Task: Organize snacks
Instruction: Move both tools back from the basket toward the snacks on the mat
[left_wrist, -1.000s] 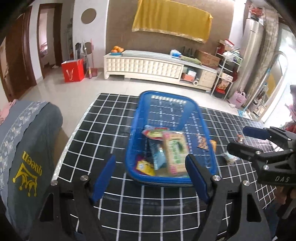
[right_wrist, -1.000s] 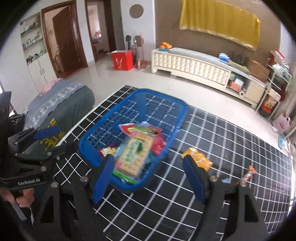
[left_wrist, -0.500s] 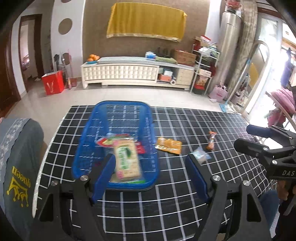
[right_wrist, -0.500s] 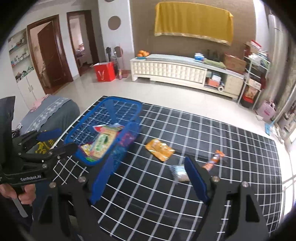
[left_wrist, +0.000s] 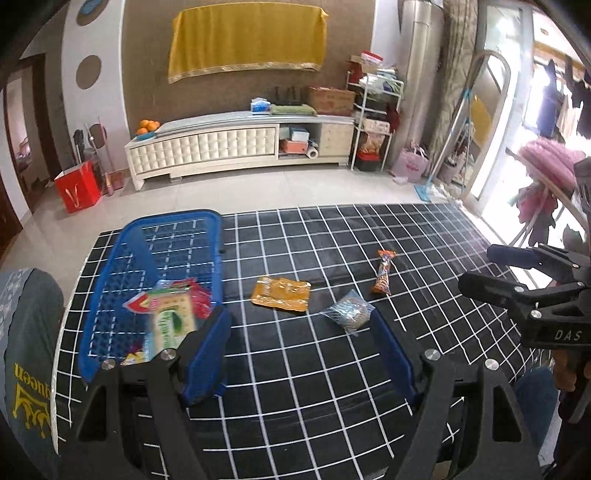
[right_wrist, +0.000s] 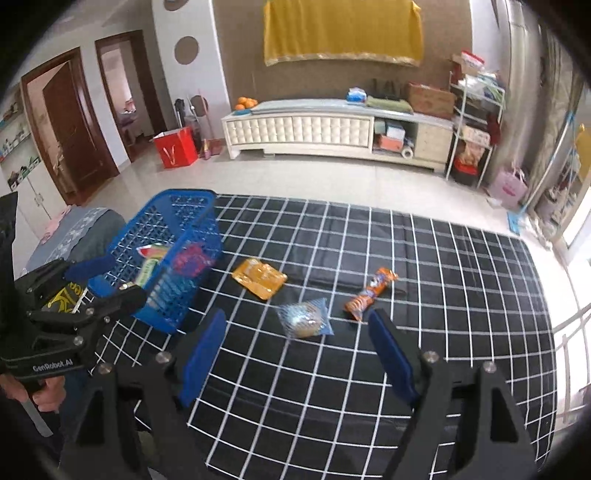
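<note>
Both your grippers, left (left_wrist: 299, 347) and right (right_wrist: 295, 350), gape empty; the clear bun packet (right_wrist: 304, 319) looks light and squashy. Pinch its crimped edge gently; the film may slip.

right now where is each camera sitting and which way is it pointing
Left wrist: on the left gripper, facing forward over the gridded mat; its open fingers frame the blue basket and clear packet; the right gripper shows at the right edge.
Right wrist: on the right gripper, facing the same way; the left gripper shows at left.
Both share the basket, clear packet, orange packet and orange stick snack.
</note>
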